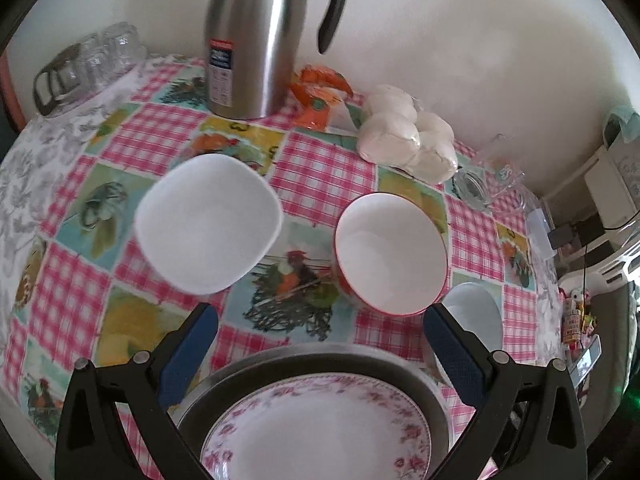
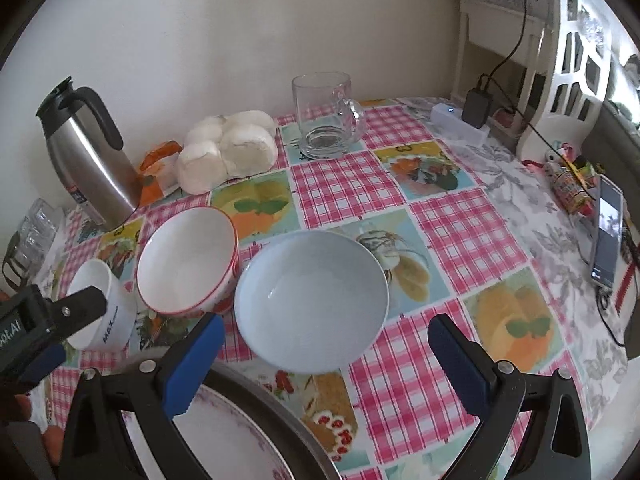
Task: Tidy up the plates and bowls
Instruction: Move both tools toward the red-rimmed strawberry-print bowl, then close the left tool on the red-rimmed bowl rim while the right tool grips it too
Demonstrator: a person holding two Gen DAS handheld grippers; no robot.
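Note:
A white square bowl (image 1: 208, 222) and a red-rimmed white bowl (image 1: 390, 254) stand on the checked tablecloth ahead of my open, empty left gripper (image 1: 320, 354). A floral plate (image 1: 320, 432) lies in a metal tray (image 1: 320, 354) under that gripper. A pale blue bowl (image 1: 476, 312) stands to the right. In the right wrist view my open, empty right gripper (image 2: 326, 364) is just before the pale blue bowl (image 2: 312, 300). The red-rimmed bowl (image 2: 186, 260) and the white square bowl (image 2: 102, 308) stand to its left. The left gripper (image 2: 48, 320) shows at far left beside the white bowl.
A steel thermos (image 1: 256, 36), a bag of white buns (image 1: 408, 140) and an orange packet (image 1: 320, 96) stand at the wall. A glass mug (image 2: 326, 116) is at the back, drinking glasses (image 1: 88, 64) at far left, a phone (image 2: 608, 232) and charger cables at right.

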